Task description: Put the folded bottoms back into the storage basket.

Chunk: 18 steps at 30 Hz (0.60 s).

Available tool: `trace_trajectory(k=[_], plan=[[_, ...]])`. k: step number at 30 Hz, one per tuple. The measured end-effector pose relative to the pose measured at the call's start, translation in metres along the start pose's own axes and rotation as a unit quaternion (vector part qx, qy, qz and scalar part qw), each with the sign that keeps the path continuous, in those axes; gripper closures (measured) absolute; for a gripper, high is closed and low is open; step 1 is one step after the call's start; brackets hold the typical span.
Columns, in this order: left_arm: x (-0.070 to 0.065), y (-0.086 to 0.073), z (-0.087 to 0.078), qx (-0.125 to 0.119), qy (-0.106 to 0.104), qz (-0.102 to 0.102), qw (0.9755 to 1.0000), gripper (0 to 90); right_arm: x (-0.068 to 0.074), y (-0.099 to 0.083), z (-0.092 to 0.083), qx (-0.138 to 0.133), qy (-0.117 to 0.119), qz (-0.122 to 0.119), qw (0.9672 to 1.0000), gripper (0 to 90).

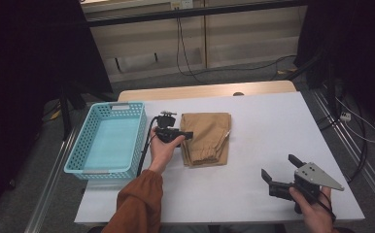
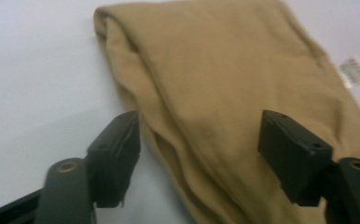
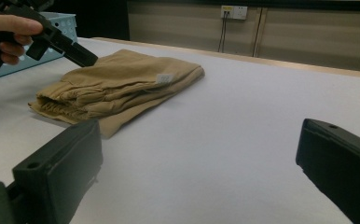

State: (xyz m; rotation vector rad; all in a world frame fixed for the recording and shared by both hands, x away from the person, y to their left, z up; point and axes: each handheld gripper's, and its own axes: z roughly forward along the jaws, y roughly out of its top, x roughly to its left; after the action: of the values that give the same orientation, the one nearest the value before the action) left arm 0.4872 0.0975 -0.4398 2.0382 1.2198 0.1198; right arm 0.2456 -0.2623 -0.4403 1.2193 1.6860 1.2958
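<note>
A folded tan garment (image 1: 206, 138) lies on the white table (image 1: 268, 121), left of its middle. My left gripper (image 1: 189, 135) is low at the garment's left edge, held by a hand in an orange-brown sleeve. In the left gripper view its jaws stand apart around a thick fold of the tan cloth (image 2: 225, 93); one pad is at the fold's edge, the other over the cloth, and neither visibly presses. My right gripper (image 1: 279, 166) is open over bare table at the front right, with nothing between its jaws (image 3: 199, 154). It faces the garment (image 3: 117, 84) and the left gripper (image 3: 82, 56).
A light blue plastic basket (image 1: 86, 141) stands at the table's left side, close to my left hand. A white label (image 2: 354, 70) sticks out of the garment's far edge. Black cables hang along the back wall beyond the table.
</note>
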Motion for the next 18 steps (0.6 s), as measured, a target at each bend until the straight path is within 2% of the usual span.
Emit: trace_trajectory(k=[1, 2, 3, 4, 5, 8, 10, 12, 13, 14, 15, 18], plan=[[0.0029, -0.0013, 0.0034, 0.003, 0.015, -0.007, 0.9999, 35.5, -0.0001, -0.0002, 0.0003, 0.000, 0.001, -0.003, 1.0000, 0.3], [0.0029, -0.0013, 0.0034, 0.003, 0.015, -0.007, 0.9999, 39.7, -0.0001, -0.0002, 0.0003, 0.000, 0.001, -0.003, 1.0000, 0.3], [0.0036, -0.0015, 0.0049, 0.007, 0.023, 0.000, 0.9997, 41.8, -0.0004, -0.0002, 0.0004, 0.001, 0.001, -0.002, 1.0000, 0.3], [0.0042, -0.0020, 0.0068, 0.008, 0.032, -0.002, 0.9995, 41.8, -0.0004, -0.0002, 0.0004, 0.001, 0.001, -0.002, 1.0000, 0.3], [0.0060, -0.0025, 0.0093, 0.005, 0.025, -0.013, 0.9996, 42.6, -0.0012, -0.0005, 0.0005, 0.003, 0.000, -0.001, 1.0000, 0.2], [0.0048, -0.0023, 0.0105, 0.004, 0.020, -0.010, 0.9997, 43.2, -0.0014, -0.0005, 0.0005, 0.003, 0.000, -0.001, 1.0000, 0.2], [0.0033, -0.0023, 0.0115, 0.004, 0.018, -0.005, 0.9998, 48.5, -0.0010, -0.0006, 0.0007, 0.004, 0.000, -0.001, 1.0000, 0.2], [0.0028, -0.0025, 0.0121, 0.005, 0.014, -0.005, 0.9999, 49.6, -0.0008, -0.0006, 0.0008, 0.005, 0.000, -0.003, 1.0000, 0.2], [0.0031, -0.0027, 0.0123, 0.005, 0.007, -0.011, 0.9999, 52.1, -0.0005, -0.0006, 0.0008, 0.005, 0.000, -0.002, 1.0000, 0.2], [0.0044, -0.0032, 0.0127, 0.008, -0.012, -0.026, 0.9995, 59.5, -0.0004, -0.0007, 0.0009, 0.005, 0.000, -0.002, 1.0000, 0.2], [0.0055, -0.0033, 0.0128, 0.009, -0.017, -0.037, 0.9991, 62.5, -0.0004, -0.0007, 0.0009, 0.006, 0.000, -0.002, 1.0000, 0.2], [0.0062, -0.0031, 0.0131, 0.010, -0.016, -0.037, 0.9991, 65.3, -0.0011, -0.0009, 0.0013, 0.007, 0.002, 0.001, 1.0000, 0.1]])
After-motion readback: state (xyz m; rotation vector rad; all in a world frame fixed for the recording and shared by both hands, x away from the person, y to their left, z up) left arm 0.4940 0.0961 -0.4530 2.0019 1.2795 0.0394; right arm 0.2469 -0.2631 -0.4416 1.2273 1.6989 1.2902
